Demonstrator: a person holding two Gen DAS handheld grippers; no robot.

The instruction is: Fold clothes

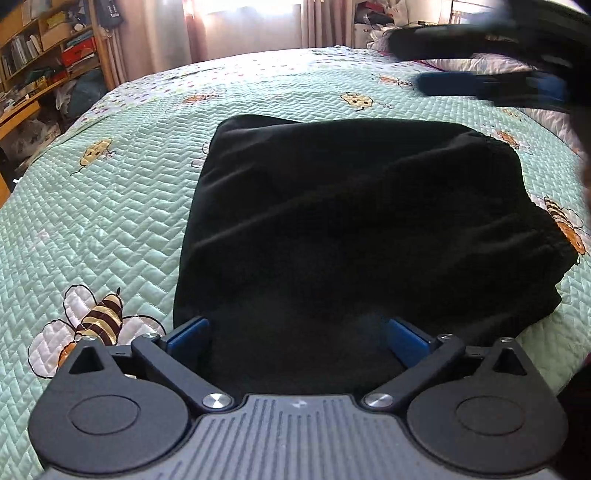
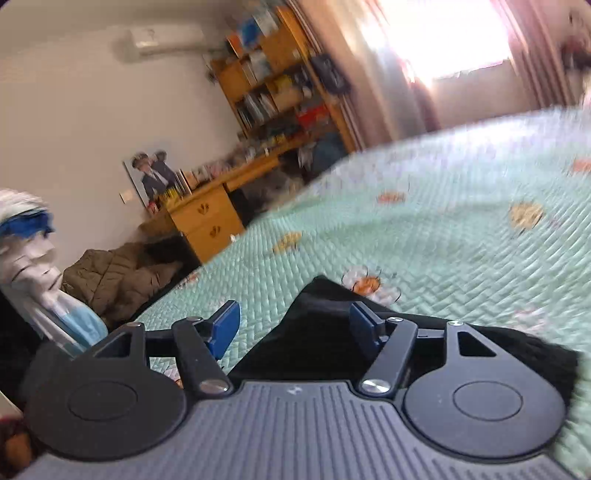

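A black garment (image 1: pixel 351 229) lies folded into a rough rectangle on the green bee-print quilt (image 1: pixel 110 206). My left gripper (image 1: pixel 295 336) is open, its blue pads spread over the garment's near edge with nothing clamped between them. My right gripper (image 1: pixel 480 66) shows blurred at the top right of the left wrist view, above the bed. In the right wrist view that right gripper (image 2: pixel 291 321) is open, tilted, with a corner of the black garment (image 2: pixel 317 332) just beyond its fingers and nothing held.
The quilt (image 2: pixel 443 240) covers a wide bed. A wooden bookshelf (image 1: pixel 40 55) and desk (image 2: pixel 207 218) stand to the left, with curtains (image 1: pixel 221 26) behind. A brown padded coat (image 2: pixel 114 277) lies beside the bed. Pillows (image 1: pixel 480 62) sit at the far right.
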